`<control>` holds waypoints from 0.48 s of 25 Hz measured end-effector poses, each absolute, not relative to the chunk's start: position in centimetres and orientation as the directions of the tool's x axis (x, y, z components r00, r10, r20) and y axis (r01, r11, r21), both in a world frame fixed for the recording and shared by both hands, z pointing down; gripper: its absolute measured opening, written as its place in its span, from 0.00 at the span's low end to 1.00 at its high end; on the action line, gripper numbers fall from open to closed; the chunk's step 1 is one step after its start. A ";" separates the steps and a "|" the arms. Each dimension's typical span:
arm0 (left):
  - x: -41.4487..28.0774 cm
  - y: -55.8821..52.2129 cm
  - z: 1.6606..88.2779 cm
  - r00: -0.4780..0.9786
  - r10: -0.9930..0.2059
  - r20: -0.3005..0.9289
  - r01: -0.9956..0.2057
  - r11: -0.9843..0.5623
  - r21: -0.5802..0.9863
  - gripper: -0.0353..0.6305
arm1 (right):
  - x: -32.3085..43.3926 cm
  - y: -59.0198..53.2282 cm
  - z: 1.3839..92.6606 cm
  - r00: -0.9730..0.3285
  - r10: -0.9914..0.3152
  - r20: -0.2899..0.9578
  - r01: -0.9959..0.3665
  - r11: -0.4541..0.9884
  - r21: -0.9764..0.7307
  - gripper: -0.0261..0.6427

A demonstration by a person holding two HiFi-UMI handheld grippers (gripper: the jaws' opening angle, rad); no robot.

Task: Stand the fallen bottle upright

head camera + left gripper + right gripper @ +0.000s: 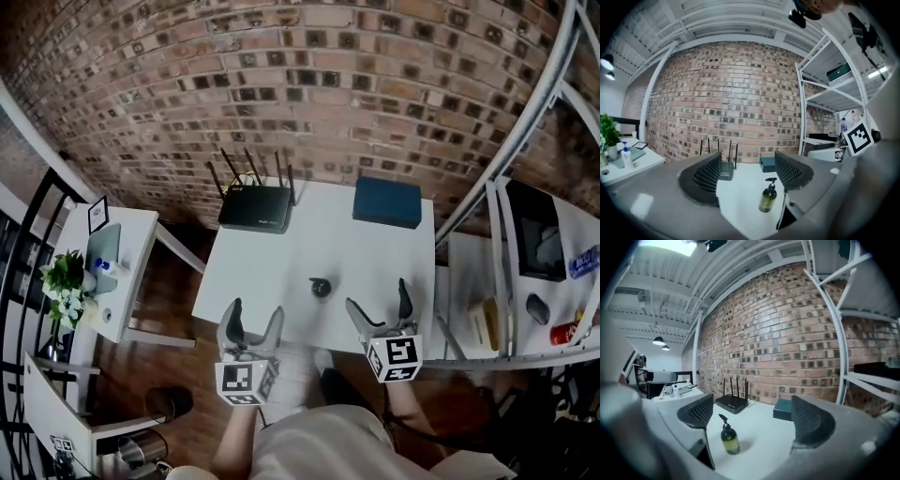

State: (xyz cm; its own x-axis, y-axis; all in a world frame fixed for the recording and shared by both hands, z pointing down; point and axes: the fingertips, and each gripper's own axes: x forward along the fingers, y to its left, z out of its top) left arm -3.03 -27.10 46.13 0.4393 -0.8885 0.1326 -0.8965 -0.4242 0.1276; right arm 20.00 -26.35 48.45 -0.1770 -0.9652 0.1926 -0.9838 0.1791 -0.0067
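Note:
A small dark green pump bottle stands upright near the middle of the white table, free of both grippers. My left gripper hovers at the table's near edge, left of the bottle, its jaws apart and empty. My right gripper is held at the near edge to the bottle's right, jaws spread wide with nothing between them. In the left gripper view the bottle stands ahead, just under the right pad. In the right gripper view the bottle is upright ahead, close to the left pad.
A black router with antennas and a dark blue box sit at the table's far edge by the brick wall. A side table with a plant is at the left. A white shelf rack stands at the right.

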 end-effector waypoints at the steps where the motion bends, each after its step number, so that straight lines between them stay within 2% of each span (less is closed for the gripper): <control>1: -3.0 -25.8 45.4 0.461 -0.880 0.116 -0.884 -0.444 0.146 0.61 | 20.1 -24.9 48.0 -0.151 -0.972 0.182 -0.989 0.149 -0.021 0.78; 4: -3.4 -21.1 44.0 0.514 -0.853 0.087 -0.854 -0.500 0.145 0.61 | 19.4 -19.8 47.2 -0.092 -0.982 0.166 -0.996 0.091 -0.013 0.78; 8: -5.4 -13.9 45.0 0.486 -0.865 0.128 -0.860 -0.499 -0.108 0.61 | 15.4 -11.2 48.0 -0.085 -0.971 0.225 -0.994 0.098 0.047 0.78; 9: -5.8 -12.5 45.1 0.478 -0.869 0.129 -0.861 -0.493 -0.129 0.61 | 14.3 -9.5 48.1 -0.089 -0.966 0.241 -0.993 0.104 0.050 0.78; 12: -6.9 -9.1 45.1 0.486 -0.865 0.124 -0.868 -0.494 -0.048 0.62 | 11.7 -4.9 47.5 -0.096 -0.959 0.265 -0.991 0.118 0.067 0.78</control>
State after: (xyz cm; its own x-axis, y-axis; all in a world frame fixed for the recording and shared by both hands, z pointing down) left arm -6.93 -9.05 45.06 0.4856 -0.8653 0.1244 -0.8681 -0.4941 -0.0479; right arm 11.74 -4.92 47.51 -0.0962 -0.9593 0.2654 -0.9907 0.1180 0.0675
